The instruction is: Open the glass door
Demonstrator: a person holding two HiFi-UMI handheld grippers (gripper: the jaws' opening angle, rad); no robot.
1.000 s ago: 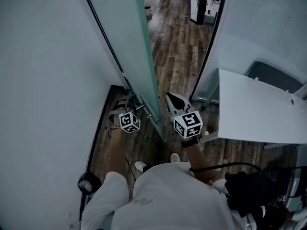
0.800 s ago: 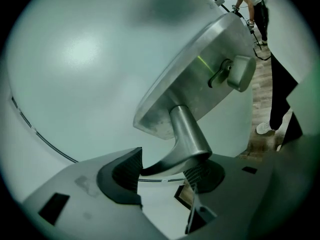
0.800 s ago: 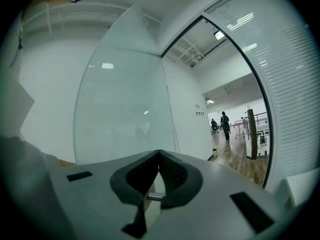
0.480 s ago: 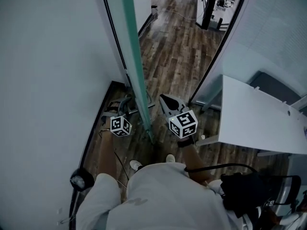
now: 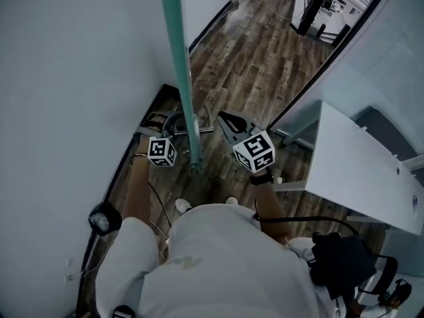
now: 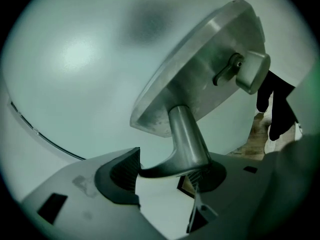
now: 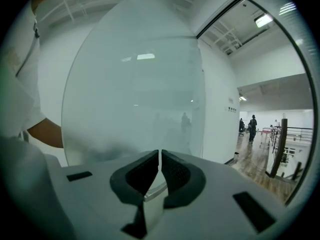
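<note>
Glass door (image 5: 177,45) stands well open, handle barely held

Nearest, the left gripper (image 6: 167,173) has its jaws wide apart. They have just been opening, and the handle (image 6: 186,134) lies between them, with its lever tip at the left pad and its neck by the right one. The hold looks slack rather than clamped. The handle rises to a round metal plate (image 6: 200,69) fixed on the frosted glass.

On the other side of the door, the right gripper (image 7: 159,170) has its jaws together with nothing in them and points at the glass face. Whether it touches the glass I cannot tell.

From the head view the door shows edge-on between the two grippers and stands out from the wall (image 5: 66,78) at the left. The doorway to its right is free, and a wood floor (image 5: 258,58) runs on beyond. A white desk (image 5: 358,171) sits at the right, and a person (image 7: 252,126) stands far down the hall.

By my reading the opening is mostly done. What seems left is to free the handle fully, or to swing the door a little wider first.
</note>
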